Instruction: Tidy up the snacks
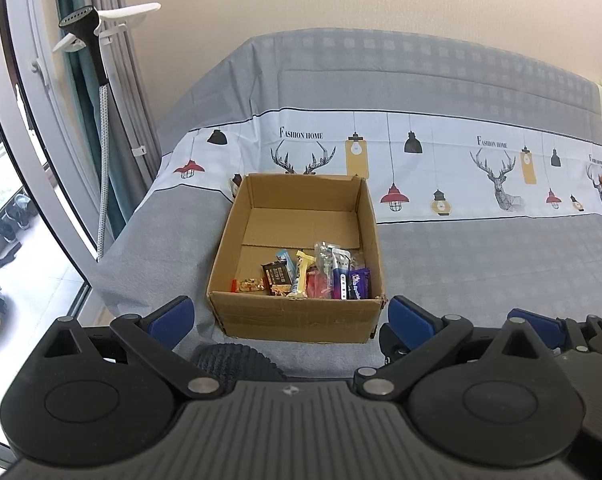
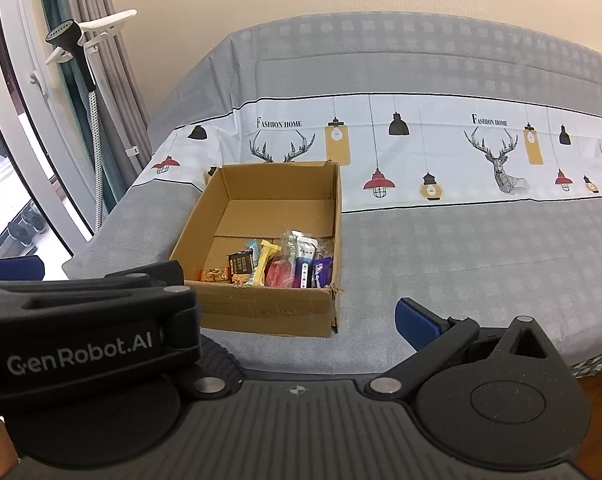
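An open cardboard box (image 1: 297,316) stands on the grey table near its front edge; it also shows in the right wrist view (image 2: 269,312). Several wrapped snacks (image 1: 313,278) lie packed along its near wall, also in the right wrist view (image 2: 281,266). The far half of the box floor is bare. My left gripper (image 1: 289,316) is open and empty just in front of the box. My right gripper (image 2: 293,320) is open and empty to the right of the box; its left finger is hidden behind the left gripper's body (image 2: 81,328).
The table wears a grey cloth (image 1: 481,264) with a white band of deer and lamp prints. A garment steamer on a pole (image 1: 97,64), curtains and a window stand at the left. A dark ribbed object (image 1: 237,360) lies under the grippers.
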Motion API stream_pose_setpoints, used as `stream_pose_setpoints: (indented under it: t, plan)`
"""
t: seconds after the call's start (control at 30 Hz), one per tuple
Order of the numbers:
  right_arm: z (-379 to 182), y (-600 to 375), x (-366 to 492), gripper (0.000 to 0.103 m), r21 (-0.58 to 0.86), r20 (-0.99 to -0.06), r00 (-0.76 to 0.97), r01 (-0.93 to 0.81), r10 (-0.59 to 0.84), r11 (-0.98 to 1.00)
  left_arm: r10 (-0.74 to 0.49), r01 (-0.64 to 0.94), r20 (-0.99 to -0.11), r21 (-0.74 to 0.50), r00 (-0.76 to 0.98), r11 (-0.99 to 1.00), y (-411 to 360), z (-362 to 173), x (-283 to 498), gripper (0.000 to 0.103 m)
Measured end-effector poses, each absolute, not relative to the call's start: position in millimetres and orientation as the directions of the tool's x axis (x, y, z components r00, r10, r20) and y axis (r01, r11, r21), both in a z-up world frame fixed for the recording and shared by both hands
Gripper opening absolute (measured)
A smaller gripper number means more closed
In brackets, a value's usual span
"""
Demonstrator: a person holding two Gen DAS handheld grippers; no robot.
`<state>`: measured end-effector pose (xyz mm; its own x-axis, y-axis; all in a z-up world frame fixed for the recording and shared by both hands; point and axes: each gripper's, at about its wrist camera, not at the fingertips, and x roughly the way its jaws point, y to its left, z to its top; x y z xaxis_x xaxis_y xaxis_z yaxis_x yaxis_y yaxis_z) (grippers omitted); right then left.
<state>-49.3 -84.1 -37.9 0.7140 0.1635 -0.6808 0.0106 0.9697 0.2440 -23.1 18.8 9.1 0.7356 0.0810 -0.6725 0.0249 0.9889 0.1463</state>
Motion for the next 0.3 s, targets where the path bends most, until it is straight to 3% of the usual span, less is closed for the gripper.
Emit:
stream_pose_setpoints:
  t: [0.3]
  plan:
    - [-40.2,-89.9,-47.6,0.102,0.257,-0.682,0.71,0.009,0.174,0.966,0.083,0.044,-0.677,0.168,0.732,0.985,13.4,4.8,-18.2,0.103]
